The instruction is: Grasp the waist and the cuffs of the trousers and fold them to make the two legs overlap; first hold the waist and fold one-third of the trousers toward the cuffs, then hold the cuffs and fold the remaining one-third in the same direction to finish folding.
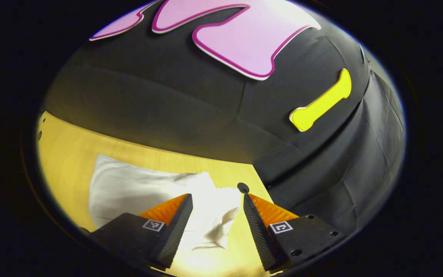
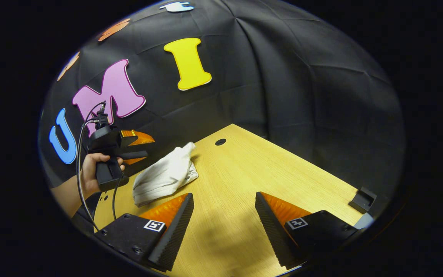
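Folded white trousers (image 1: 156,200) lie in a compact bundle on a pale wooden table (image 1: 67,154) — directly ahead of and beneath the left gripper (image 1: 217,198), whose fingers stand apart with nothing between them, above the cloth. In the right gripper view, the right gripper (image 2: 224,197) hangs over bare tabletop with its jaws spread wide and empty; the trousers (image 2: 165,175) lie ahead and to its left. Beyond the bundle, farther left, a hand (image 2: 90,173) holds the left gripper (image 2: 139,148) above the table's edge. A round hole in the table (image 2: 220,142) lies ahead — a small black block (image 2: 363,200) sits far right.
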`<state>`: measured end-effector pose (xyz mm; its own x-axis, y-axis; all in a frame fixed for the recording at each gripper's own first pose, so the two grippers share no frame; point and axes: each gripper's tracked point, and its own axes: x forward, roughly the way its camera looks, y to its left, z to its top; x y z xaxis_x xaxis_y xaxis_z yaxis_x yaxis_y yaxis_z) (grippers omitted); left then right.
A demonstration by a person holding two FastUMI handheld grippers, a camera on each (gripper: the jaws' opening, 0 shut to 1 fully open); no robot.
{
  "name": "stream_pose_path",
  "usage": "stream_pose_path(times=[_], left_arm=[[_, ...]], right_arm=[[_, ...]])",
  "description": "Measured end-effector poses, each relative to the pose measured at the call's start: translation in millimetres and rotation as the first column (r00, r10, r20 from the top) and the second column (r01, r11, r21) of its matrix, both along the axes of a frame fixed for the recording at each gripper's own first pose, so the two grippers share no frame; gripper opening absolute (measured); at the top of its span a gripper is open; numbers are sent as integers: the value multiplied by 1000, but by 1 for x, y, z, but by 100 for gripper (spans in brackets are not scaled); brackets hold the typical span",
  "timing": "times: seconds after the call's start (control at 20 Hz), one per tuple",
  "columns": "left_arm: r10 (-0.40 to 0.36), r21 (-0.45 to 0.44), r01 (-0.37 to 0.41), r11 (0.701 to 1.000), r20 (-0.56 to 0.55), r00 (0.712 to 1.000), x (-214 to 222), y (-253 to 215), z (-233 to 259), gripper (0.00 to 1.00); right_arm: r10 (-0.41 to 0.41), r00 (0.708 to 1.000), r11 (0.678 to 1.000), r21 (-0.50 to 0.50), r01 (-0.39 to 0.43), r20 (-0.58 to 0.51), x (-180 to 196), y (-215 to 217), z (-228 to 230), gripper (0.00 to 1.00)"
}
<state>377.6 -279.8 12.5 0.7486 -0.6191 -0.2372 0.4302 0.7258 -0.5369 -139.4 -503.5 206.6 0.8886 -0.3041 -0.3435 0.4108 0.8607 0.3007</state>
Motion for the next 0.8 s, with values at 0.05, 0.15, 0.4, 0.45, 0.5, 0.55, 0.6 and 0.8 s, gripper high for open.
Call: stream_pose_path(times=[0.05, 0.15, 0.4, 0.45, 0.5, 0.55, 0.6, 0.8], left_arm=[[26, 20, -26, 999, 21, 999, -5, 15, 7, 87], [77, 61, -82, 995, 76, 994, -18, 47, 18, 97], [212, 138, -245, 960, 216, 953, -65, 149, 57, 97], [237, 132, -272, 953, 236, 942, -78, 169, 64, 97], [259, 121, -296, 947, 253, 932, -94, 190, 72, 97], [283, 110, -321, 941, 265, 922, -109, 212, 76, 97], [300, 103, -339, 935, 278, 913, -126, 232, 78, 97], [358, 102, -411, 906, 332, 873, -199, 309, 76, 97]], right_arm=[[5, 1000, 1000, -5, -5, 6, -2, 2, 6, 98], [17, 1000, 1000, -19, -16, 21, -7, 7, 21, 98], [59, 996, 997, -56, -55, 71, -9, 27, 62, 98], [69, 994, 995, -71, -63, 80, -11, 32, 70, 98], [78, 993, 994, -85, -70, 89, -12, 39, 77, 98], [85, 992, 992, -100, -76, 95, -15, 45, 85, 98], [87, 991, 990, -115, -76, 99, -22, 50, 90, 98], [123, 986, 981, -165, -103, 116, -50, 84, 112, 98]])
